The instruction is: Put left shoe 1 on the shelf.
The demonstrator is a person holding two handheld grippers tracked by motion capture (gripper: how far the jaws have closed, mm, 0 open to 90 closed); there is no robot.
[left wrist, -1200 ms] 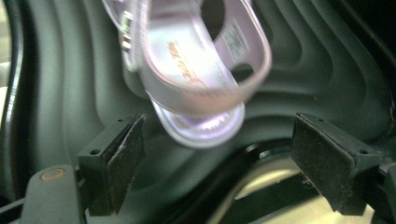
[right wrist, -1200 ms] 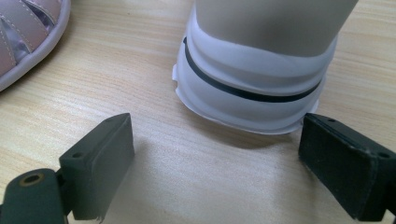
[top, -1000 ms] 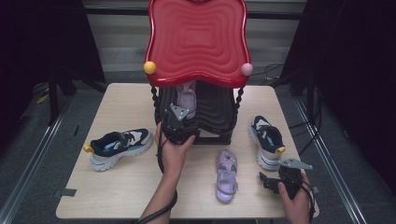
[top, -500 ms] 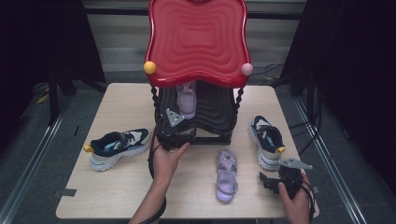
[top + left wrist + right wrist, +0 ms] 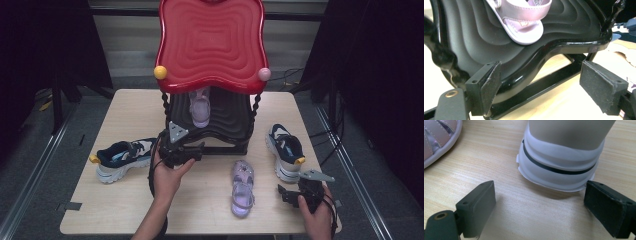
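A wooden table carried a two-tier rack, a sneaker on its left, another sneaker on its right, and a sandal between them. A second sandal lay on the rack's black shelf.

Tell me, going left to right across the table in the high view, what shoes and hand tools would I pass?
Dark blue sneaker → left gripper → lilac sandal on the table → second blue sneaker → right gripper.
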